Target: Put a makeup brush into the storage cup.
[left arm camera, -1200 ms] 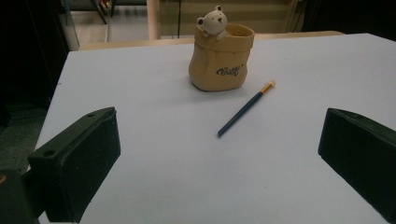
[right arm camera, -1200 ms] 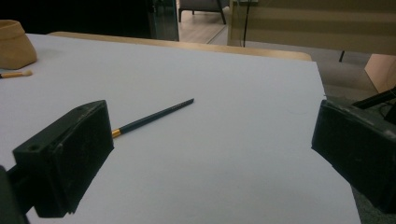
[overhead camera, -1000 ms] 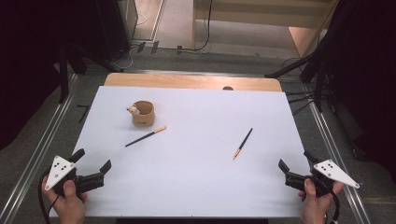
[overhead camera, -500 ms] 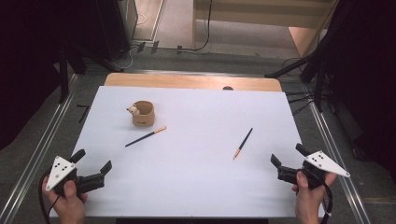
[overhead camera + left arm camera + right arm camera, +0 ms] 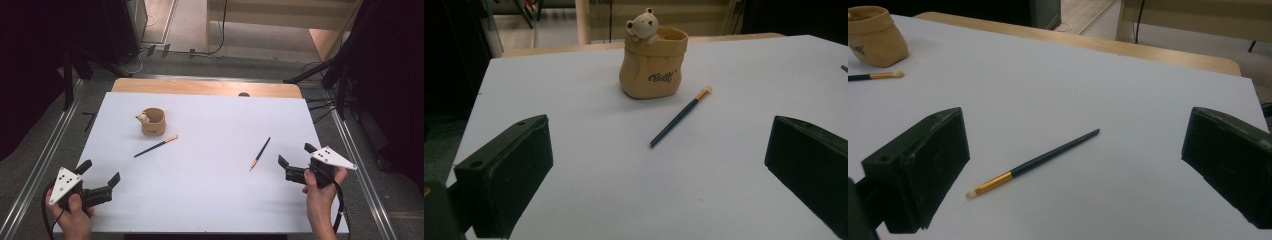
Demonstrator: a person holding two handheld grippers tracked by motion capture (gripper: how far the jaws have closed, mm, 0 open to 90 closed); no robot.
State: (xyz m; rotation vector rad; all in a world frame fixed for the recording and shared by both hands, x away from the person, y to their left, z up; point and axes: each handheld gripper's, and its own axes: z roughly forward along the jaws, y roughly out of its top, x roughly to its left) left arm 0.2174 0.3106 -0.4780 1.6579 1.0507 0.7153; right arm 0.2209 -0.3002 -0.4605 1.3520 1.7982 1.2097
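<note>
A tan bag-shaped pot [image 5: 153,121] with a small bear figure on its rim stands at the back left of the white sheet. One dark brush [image 5: 155,146] with an orange ferrule lies just in front of it. A second brush [image 5: 260,153] lies toward the right. My right gripper [image 5: 296,154] is open, right of that brush and near its pale tip. In the right gripper view the brush [image 5: 1035,162] lies ahead between the jaws. My left gripper [image 5: 100,172] is open at the front left. Its view faces the pot [image 5: 653,62] and the first brush [image 5: 680,116].
The white sheet [image 5: 210,200] covers most of the table, with a wooden strip [image 5: 200,87] bare along the far edge. A small dark spot [image 5: 243,94] sits on that strip. Metal rails [image 5: 45,165] run along both sides, and cables lie on the floor beyond.
My right gripper has moved in from the table's right edge toward the right brush. The left gripper, pot and both brushes have stayed put.
</note>
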